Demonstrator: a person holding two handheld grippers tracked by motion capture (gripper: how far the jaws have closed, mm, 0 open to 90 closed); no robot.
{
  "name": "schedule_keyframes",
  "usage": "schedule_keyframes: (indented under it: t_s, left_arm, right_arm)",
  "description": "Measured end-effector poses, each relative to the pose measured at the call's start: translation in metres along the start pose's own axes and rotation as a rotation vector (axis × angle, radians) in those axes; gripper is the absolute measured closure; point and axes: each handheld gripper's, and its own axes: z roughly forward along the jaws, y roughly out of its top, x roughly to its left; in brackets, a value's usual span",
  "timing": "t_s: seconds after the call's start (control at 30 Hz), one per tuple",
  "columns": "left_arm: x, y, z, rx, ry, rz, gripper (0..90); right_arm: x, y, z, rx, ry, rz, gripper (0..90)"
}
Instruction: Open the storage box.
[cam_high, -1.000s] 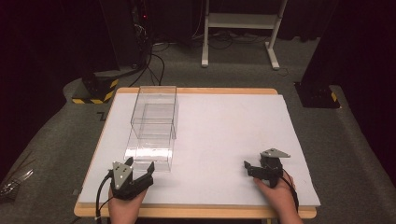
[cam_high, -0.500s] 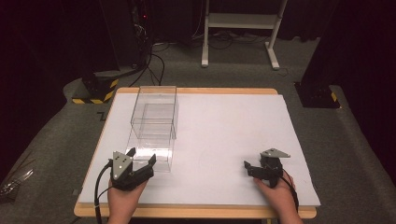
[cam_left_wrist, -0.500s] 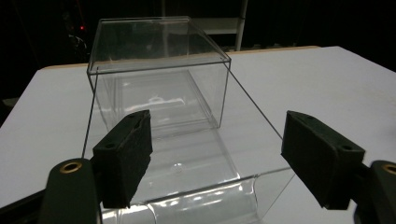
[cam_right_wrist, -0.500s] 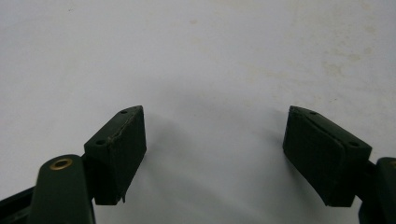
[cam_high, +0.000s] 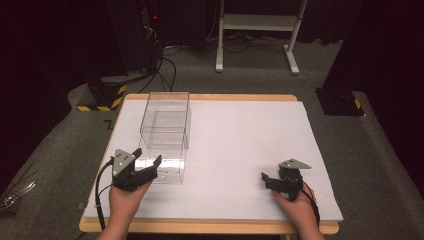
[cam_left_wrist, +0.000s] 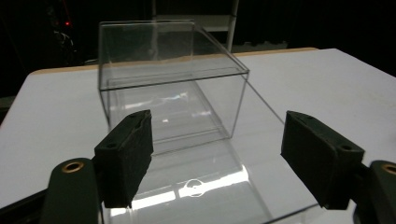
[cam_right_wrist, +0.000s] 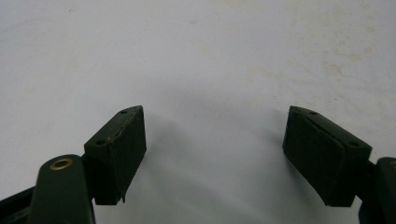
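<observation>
high view: white table (cam_high: 240, 145) w/ wooden edge, dark room behind. clear plastic box (cam_high: 165, 135) sits on the left half, long side running away from the person, a taller section at the far end and a lower one near. left gripper (cam_high: 146, 161) held at the box's near end, jaws apart, tips over the near edge; can't tell if touching. right gripper (cam_high: 266, 178) well apart on the right near the front edge, resting low on bare table, jaws look apart.

left gripper view: both black pads spread wide, nothing between them but the box (cam_left_wrist: 173, 88) straight ahead. low clear section lies under and between the pads, taller section beyond. glare on the plastic.

right gripper view: pads wide apart, pointing down at bare white table (cam_right_wrist: 201, 56), faint smudges on the surface, soft shadow between the jaws.
</observation>
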Motion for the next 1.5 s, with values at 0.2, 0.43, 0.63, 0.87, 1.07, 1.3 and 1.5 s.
schedule_keyframes:
  t_s: [0.2, 0.43, 0.63, 0.87, 1.07, 1.3, 1.5]
  left_arm:
    - [0.027, 0.002, -0.002, -0.003, 0.039, -0.015, 26.0]
    - [0.066, 0.001, -0.012, 0.001, 0.101, -0.03, 27.8]
    - [0.088, -0.005, -0.015, 0.015, 0.148, -0.047, 28.4]
    - [0.114, -0.026, -0.002, 0.092, 0.201, -0.088, 29.4]
    - [0.12, -0.053, 0.015, 0.198, 0.208, -0.092, 28.0]
    - [0.122, -0.072, 0.027, 0.303, 0.216, -0.056, 26.5]
    - [0.119, -0.076, 0.031, 0.366, 0.212, -0.01, 26.5]
  right_arm:
    - [0.0, 0.0, 0.0, 0.002, -0.003, -0.002, 21.3]
    - [0.0, 0.0, 0.0, 0.001, -0.005, -0.006, 21.3]
    - [0.0, 0.0, 0.0, 0.001, -0.005, -0.006, 21.3]
    - [0.001, 0.0, 0.0, 0.002, -0.005, -0.006, 21.3]
    - [0.001, 0.0, 0.0, 0.003, -0.006, -0.007, 21.4]
    - [0.001, 0.0, 0.0, 0.003, -0.006, -0.007, 21.4]
    - [0.001, 0.0, 0.0, 0.003, -0.009, -0.003, 21.5]
